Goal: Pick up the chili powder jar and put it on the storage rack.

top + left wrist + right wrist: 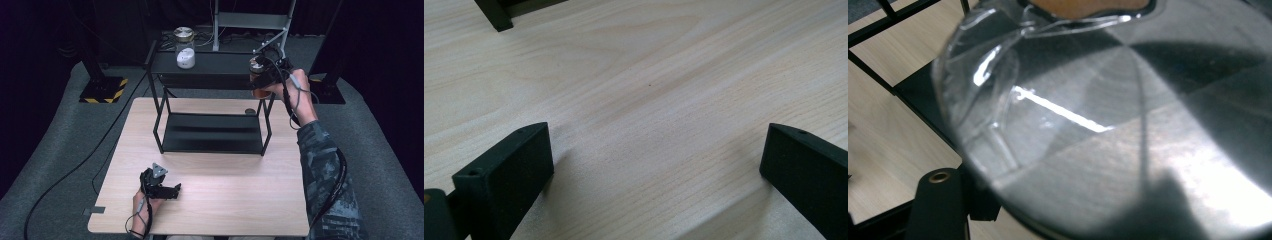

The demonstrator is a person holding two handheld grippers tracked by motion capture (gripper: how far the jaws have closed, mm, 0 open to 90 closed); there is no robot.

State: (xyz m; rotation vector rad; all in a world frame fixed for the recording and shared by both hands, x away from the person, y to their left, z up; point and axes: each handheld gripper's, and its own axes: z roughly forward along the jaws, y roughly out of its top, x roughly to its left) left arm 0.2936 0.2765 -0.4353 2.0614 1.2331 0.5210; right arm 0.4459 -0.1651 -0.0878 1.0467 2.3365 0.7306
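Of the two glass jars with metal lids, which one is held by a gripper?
The jar at the shelf's right end, clamped by the right gripper. The other jar, with something white inside, stands free on the top shelf at its left.

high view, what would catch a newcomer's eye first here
First the right tongs, raised at the right end of the black shelf rack's top tier and shut on a clear glass jar; the right gripper view shows that glass close up. Next, a second lidded jar with something white inside stands at the top tier's left end. The left tongs rest open on the wooden table.
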